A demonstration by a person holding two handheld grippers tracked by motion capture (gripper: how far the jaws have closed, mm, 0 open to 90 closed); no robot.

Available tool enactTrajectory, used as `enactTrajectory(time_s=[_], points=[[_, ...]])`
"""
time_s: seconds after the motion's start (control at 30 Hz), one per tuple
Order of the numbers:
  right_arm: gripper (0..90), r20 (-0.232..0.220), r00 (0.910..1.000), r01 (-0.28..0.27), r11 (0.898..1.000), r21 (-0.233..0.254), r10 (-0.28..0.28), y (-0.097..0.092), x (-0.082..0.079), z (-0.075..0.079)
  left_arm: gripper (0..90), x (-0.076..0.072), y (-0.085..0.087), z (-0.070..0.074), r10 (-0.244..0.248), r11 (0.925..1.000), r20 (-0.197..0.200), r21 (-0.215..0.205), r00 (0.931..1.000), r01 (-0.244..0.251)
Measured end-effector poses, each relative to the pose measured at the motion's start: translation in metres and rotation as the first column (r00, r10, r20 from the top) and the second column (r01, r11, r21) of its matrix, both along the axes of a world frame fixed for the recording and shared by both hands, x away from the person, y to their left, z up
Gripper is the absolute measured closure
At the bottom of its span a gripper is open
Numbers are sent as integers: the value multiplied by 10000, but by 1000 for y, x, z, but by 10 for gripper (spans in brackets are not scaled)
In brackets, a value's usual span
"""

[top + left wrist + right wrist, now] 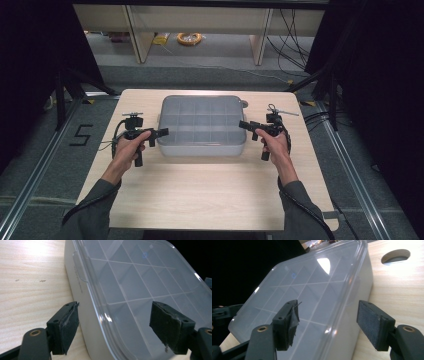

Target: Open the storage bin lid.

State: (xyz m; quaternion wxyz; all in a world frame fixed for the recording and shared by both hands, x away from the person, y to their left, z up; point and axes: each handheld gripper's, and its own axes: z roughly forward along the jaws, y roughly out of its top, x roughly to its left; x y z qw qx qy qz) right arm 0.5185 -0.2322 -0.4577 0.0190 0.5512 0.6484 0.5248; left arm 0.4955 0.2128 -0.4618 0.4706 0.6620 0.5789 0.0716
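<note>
Lidded compartment box (202,126) sits mid-surface (210,195), toward the far edge. I've got the left gripper (161,132) at its left end and the right gripper (243,125) at its right end. Both sets of fingers wide open, straddling the lid rim, holding nothing. Looks staged for a symmetric two-ended grab or lid lift.

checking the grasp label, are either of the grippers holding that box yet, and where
Nothing is held. The left gripper and right gripper are open, each straddling an end edge of the translucent grey lidded compartment box.
</note>
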Motion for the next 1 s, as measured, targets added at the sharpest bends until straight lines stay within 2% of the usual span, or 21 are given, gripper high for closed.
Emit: enactTrajectory(time_s=[0.03, 0.1, 0.13, 0.17, 0.23, 0.27, 0.3, 0.33, 0.37, 0.4, 0.43, 0.47, 0.53, 0.63, 0.67, 0.7, 0.8, 0.83, 0.93, 0.97, 1.0], points=[[355, 493, 9985, -204, 9993, -299, 218, -1, 4, -3, 227, 2, 0, -1, 44, 10000, -33, 14, 10000, -44], [362, 508, 9984, -219, 9992, -345, 236, 1, 7, -4, 244, 6, -2, -2, 103, 9999, -40, -57, 9999, -104], [366, 339, 9993, -127, 9992, -372, 140, 3, 8, -4, 248, 7, -3, -3, 72, 10000, -54, -53, 10000, -72], [367, -1, 10000, -99, 9999, -97, 99, 6, 8, -2, 248, 9, -5, -3, 70, 10000, -47, -46, 10000, -70], [356, -98, 9999, 53, 9999, -135, -54, 9, 11, -4, 247, 11, -8, -4, 24, 9998, -162, 200, 9999, -20], [355, -214, 9997, 74, 9999, -127, -76, 10, 12, -3, 248, 13, -11, -4, 115, 9999, -166, 123, 9998, -113], [356, -44, 10000, 14, 9999, -144, -15, 9, 14, -5, 250, 14, -12, -5, 83, 9999, -199, 131, 9998, -81], [363, -333, 9993, 191, 9998, 46, -189, 11, 14, -4, 254, 15, -13, -5, 81, 9999, -206, 103, 9998, -79], [368, 72, 10000, 48, 9998, -214, -47, 8, 16, -7, 261, 17, -15, -5, 133, 9999, -226, 26, 9997, -132], [369, 132, 9999, 67, 9996, -258, -64, 7, 18, -9, 258, 17, -16, -5, 148, 9999, -230, 80, 9996, -146], [370, -22, 9999, 116, 9999, -104, -116, 8, 18, -9, 253, 18, -16, -4, 136, 9997, -244, 220, 9996, -131], [380, -498, 9984, 270, 9996, 105, -265, 10, 17, -8, 257, 18, -17, -4, 185, 9996, -205, 234, 9996, -180], [391, -390, 9992, 136, 9997, 222, -127, 11, 18, -10, 274, 18, -19, -3, 326, 9990, -138, 321, 9994, -321], [434, -69, 9998, 167, 9998, -91, -168, 11, 18, -11, 287, 19, -20, -2, 350, 9983, -98, 480, 9993, -345], [439, -217, 9995, 236, 9997, 49, -234, 11, 17, -10, 293, 19, -20, -2, 413, 9979, -58, 497, 9991, -410], [439, 214, 9997, 101, 9999, -15, -100, 9, 20, -13, 296, 19, -19, -2, 447, 9979, -60, 473, 9990, -443], [475, -6, 9998, 197, 9995, 258, -197, 6, 18, -13, 324, 20, -18, -2, 548, 9978, -59, 368, 9985, -545], [481, 19, 9997, 242, 9994, 248, -243, 6, 18, -13, 329, 20, -16, -2, 520, 9978, -61, 418, 9986, -517], [512, 115, 9995, 295, 9994, 206, -297, 5, 17, -12, 354, 19, -17, -2, 794, 9967, 15, 155, 9968, -794], [518, 88, 9993, 365, 9987, 352, -368, 5, 16, -12, 359, 18, -17, -2, 825, 9964, 64, 179, 9966, -826], [525, -317, 9982, 523, 9966, 634, -504, 7, 13, -9, 359, 18, -17, -2, 911, 9957, 107, 129, 9958, -912]])
